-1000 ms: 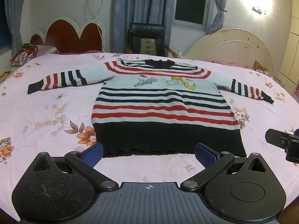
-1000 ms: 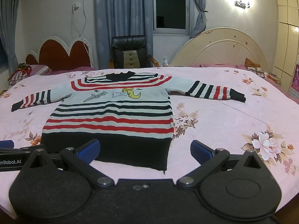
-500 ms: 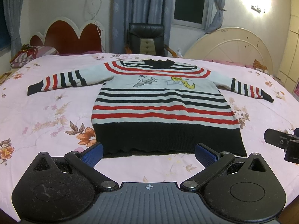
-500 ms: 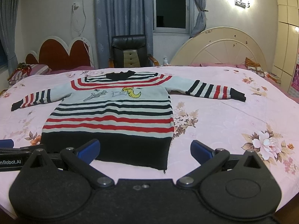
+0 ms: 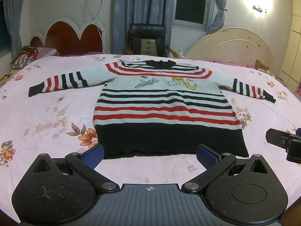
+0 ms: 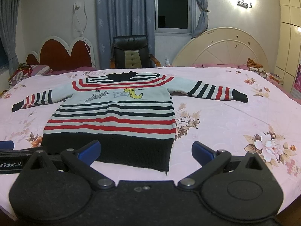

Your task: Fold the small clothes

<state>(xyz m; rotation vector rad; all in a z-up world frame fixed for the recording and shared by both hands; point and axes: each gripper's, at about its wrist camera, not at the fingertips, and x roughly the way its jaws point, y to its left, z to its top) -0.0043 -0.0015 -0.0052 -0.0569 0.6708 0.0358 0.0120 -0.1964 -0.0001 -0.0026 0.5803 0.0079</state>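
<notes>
A small knitted sweater [image 5: 163, 105] [image 6: 116, 116] lies flat and face up on the bed, sleeves spread to both sides. It is pale with red and black stripes, a wide black hem and cartoon figures on the chest. My left gripper [image 5: 150, 153] is open just in front of the hem, holding nothing. My right gripper [image 6: 145, 150] is open too, in front of the hem's right corner. Each gripper shows at the edge of the other's view: the right gripper [image 5: 284, 143], the left gripper [image 6: 11, 158].
The pink floral bedsheet [image 5: 47, 116] [image 6: 235, 124] stretches wide on both sides of the sweater. A pillow [image 5: 32, 56] lies at the far left by the red headboard [image 5: 71, 37]. A black chair [image 6: 131, 52] and a cream headboard [image 6: 223, 50] stand behind the bed.
</notes>
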